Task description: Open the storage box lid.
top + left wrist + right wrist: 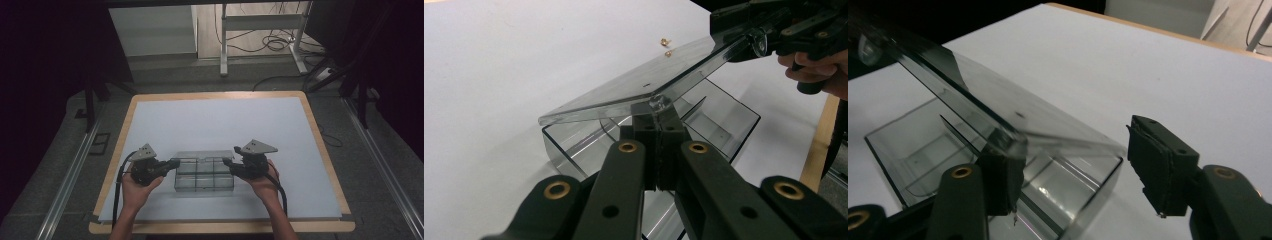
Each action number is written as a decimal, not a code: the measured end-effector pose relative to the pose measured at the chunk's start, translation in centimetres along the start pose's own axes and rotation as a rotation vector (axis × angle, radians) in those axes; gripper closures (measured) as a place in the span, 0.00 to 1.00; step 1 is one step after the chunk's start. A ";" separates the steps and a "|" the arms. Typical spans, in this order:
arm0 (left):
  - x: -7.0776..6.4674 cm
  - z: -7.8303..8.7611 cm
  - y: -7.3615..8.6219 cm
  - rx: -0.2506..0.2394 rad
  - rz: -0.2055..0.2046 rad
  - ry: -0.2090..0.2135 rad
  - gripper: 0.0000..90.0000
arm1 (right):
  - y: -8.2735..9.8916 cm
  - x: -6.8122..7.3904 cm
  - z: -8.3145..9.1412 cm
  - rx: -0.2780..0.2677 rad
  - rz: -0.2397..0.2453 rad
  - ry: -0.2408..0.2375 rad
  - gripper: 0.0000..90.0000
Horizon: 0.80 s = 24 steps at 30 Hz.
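A clear plastic compartment box (204, 176) sits on the white table top (215, 120) near the front edge. Its clear lid (639, 85) is raised at a tilt above the box (724, 115). My left gripper (657, 120) is at the box's left end (172, 162), shut on a small tab at the lid's edge. My right gripper (1080, 165) is at the right end (227, 162). Its jaws stand apart around the lid's corner (998, 110). One pad (1003, 175) lies against the lid's underside and the other pad (1158, 165) stands off it.
Two small brass-coloured bits (666, 46) lie on the white surface beyond the box. The table's wooden rim (320, 145) frames the top. Desk legs (224, 45) and cables (275, 42) lie on the floor past the far edge.
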<state>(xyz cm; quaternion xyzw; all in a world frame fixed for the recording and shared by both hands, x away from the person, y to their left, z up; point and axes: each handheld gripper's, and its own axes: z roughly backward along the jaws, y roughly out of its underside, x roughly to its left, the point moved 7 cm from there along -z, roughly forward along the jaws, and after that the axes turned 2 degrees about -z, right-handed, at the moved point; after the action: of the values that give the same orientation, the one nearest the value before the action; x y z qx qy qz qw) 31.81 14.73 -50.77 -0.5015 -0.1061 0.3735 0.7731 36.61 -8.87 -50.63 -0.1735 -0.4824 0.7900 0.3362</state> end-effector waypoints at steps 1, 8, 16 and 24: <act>0.0 0.0 0.0 0.001 0.000 0.000 1.00 | -0.1 0.1 0.0 0.001 0.008 -0.002 0.46; 0.0 0.0 0.0 0.001 0.000 0.002 1.00 | -0.5 0.8 -0.4 0.009 0.040 -0.020 0.52; 0.1 0.0 0.4 0.011 0.003 -0.005 0.97 | -0.8 0.7 -0.6 0.010 0.050 -0.027 0.54; 0.1 0.6 0.8 0.014 -0.009 -0.012 0.87 | -1.0 0.6 -0.7 0.010 0.045 -0.036 0.55</act>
<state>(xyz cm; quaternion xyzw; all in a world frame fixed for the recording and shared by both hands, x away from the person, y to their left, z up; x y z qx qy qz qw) 31.18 15.38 -51.24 -0.4934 -0.1104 0.3737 0.7776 37.00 -7.71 -50.05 -0.1682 -0.4803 0.8028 0.3106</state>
